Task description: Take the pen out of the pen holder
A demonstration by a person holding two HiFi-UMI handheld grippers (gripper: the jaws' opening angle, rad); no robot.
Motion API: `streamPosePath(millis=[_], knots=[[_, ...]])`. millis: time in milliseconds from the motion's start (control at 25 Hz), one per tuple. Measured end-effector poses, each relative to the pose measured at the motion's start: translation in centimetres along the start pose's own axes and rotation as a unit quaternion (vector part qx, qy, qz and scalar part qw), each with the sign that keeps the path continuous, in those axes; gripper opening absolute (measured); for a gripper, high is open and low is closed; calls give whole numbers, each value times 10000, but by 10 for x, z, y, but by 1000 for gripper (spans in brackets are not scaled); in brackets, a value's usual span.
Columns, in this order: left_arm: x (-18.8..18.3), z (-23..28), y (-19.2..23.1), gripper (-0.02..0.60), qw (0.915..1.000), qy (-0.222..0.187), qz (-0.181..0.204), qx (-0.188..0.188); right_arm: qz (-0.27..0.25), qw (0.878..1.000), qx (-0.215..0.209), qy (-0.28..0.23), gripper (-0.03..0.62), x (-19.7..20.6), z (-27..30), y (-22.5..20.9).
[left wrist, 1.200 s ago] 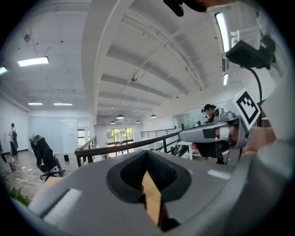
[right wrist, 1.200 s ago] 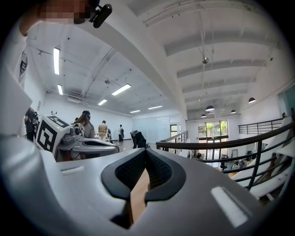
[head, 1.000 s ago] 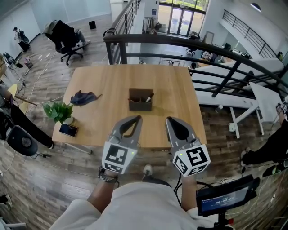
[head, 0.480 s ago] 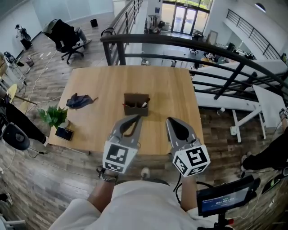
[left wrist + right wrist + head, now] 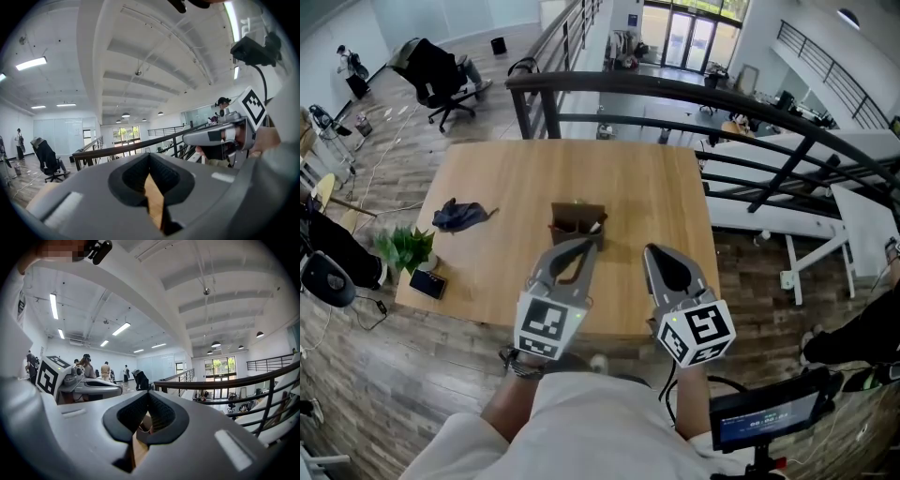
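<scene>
Both hands hold their grippers side by side, pointing forward over the near edge of the table (image 5: 506,178), the left gripper (image 5: 585,247) nearest the brown pen holder (image 5: 574,228). The pen (image 5: 595,226) leans in the holder's right end. The left gripper's and the right gripper's (image 5: 652,251) jaws are closed, holding nothing

I note table (image 5: 506,178) pale smooth wood, matt | pen holder (image 5: 577,226) matt brown | cloth (image 5: 457,216) soft, crumpled.
</scene>
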State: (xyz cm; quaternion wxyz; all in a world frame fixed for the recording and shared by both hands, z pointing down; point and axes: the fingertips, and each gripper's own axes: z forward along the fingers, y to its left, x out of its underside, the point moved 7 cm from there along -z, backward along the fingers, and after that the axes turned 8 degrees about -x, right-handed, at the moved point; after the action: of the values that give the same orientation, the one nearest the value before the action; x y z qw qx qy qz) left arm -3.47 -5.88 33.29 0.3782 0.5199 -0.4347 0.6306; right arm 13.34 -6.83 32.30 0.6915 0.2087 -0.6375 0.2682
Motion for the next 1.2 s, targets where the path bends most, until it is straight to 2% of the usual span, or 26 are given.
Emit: streamPosePath(millis=[360,920,1200], knots=[[9,14,7,2,9998,181,17,-65,100,9998,-109,95,2,8,17,-14],[32,55,22,2,9984,501,37,254,274,9990,10,342,2,21,49,-30],[52,79,29,2,9959,801,80,404,468,9974,213,505,2,35,64,-43]])
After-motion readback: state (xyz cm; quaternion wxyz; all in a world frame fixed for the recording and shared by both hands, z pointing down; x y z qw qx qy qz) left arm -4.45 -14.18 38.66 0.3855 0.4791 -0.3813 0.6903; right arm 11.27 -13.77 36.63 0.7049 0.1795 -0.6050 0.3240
